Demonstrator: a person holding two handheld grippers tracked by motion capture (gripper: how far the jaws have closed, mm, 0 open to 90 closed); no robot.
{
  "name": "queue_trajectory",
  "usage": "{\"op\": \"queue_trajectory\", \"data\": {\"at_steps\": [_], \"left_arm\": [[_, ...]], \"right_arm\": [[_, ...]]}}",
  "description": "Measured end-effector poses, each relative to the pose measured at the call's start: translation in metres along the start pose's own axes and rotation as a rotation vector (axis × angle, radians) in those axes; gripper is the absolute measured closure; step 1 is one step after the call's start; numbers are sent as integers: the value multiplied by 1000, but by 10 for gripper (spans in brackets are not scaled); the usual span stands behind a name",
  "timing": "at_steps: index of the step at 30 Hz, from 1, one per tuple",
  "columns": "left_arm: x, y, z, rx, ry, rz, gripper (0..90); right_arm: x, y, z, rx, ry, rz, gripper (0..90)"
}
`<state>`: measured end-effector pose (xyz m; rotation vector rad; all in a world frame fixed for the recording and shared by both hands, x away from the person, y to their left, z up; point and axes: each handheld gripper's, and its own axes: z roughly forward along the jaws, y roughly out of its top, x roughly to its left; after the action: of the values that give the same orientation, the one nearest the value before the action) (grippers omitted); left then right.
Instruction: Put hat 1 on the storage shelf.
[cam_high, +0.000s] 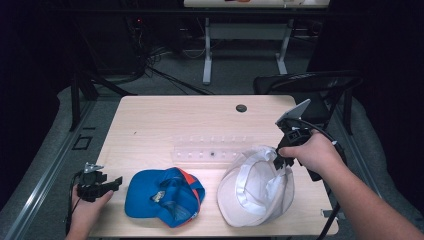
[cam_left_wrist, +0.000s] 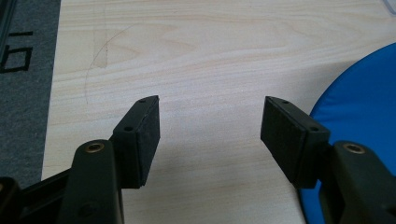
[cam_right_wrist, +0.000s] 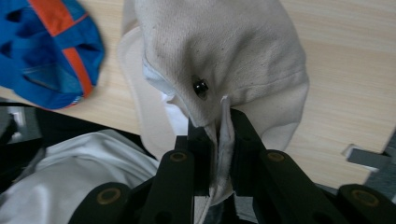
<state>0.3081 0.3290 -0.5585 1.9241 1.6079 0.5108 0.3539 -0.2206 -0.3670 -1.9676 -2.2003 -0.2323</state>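
The white cap (cam_high: 256, 187) sits upside down near the table's (cam_high: 165, 117) front right edge, pale lining showing, its rim pinched tight in the right gripper (cam_high: 278, 161). Beside it lies a blue cap (cam_high: 165, 191) with orange trim; the left gripper (cam_high: 116, 183) stands wide and empty.

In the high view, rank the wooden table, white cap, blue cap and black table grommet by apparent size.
1. Light wooden table
2. White fabric cap
3. Blue cap with orange trim, only slightly smaller
4. Round black table grommet

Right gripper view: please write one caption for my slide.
Right gripper shut on white cap, lifting its edge above the table.
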Motion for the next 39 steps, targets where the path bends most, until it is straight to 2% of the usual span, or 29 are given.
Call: {"op": "queue_trajectory", "data": {"at_steps": [1, 5, 6, 7, 8, 11, 13, 14, 15, 17, 20, 21, 23, 26, 34, 36, 38, 39], "left_arm": [[0, 0, 0, 0, 0, -1, 379], [0, 0, 0, -1, -4, 0, 379], [0, 0, 0, -1, -4, 0, 385], [0, 0, 0, -1, -1, 2, 394], [-1, 0, 0, -3, 0, 1, 394], [-1, 0, 0, -15, 6, -7, 398], [-1, 0, -1, -11, -1, -8, 398], [-1, 0, -1, -11, -1, -8, 400], [-1, 1, -2, 0, -10, -10, 402], [-1, 1, -2, 2, -11, -8, 404], [-2, 2, -3, -4, -7, 0, 406], [-3, 2, -4, -10, -5, -2, 406], [-3, 2, -4, -12, -1, 7, 406], [-5, 4, -6, -5, -7, 23, 416], [-12, 7, -10, -7, -12, 65, 444], [-13, 7, -10, -7, -10, 77, 445], [-13, 7, -9, -7, -9, 76, 444], [-13, 6, -9, -5, -9, 78, 444]], "right_arm": [[-1, 0, -1, 15, 16, -5, 812], [-3, -1, -3, 6, 115, -1, 813], [-3, -1, -3, 6, 115, -1, 813], [-4, -2, -7, 16, 177, -8, 813], [-3, -3, -7, 8, 211, 4, 813], [-4, -4, -11, 19, 296, -1, 813], [-3, -6, -11, 6, 350, 15, 814], [-3, -6, -11, 6, 350, 15, 814], [-2, -6, -12, 14, 388, 19, 813], [-2, -7, -12, 10, 402, 24, 814], [-1, -6, -14, 19, 461, 10, 813], [1, -7, -14, 9, 476, 26, 813], [1, -7, -15, 14, 485, 11, 813], [4, -6, -19, -23, 531, 13, 813], [9, -1, -29, -45, 603, -10, 813], [12, 1, -31, -67, 631, -29, 813], [15, 2, -33, -74, 643, -33, 813], [18, 3, -34, -86, 654, -19, 813]]}}
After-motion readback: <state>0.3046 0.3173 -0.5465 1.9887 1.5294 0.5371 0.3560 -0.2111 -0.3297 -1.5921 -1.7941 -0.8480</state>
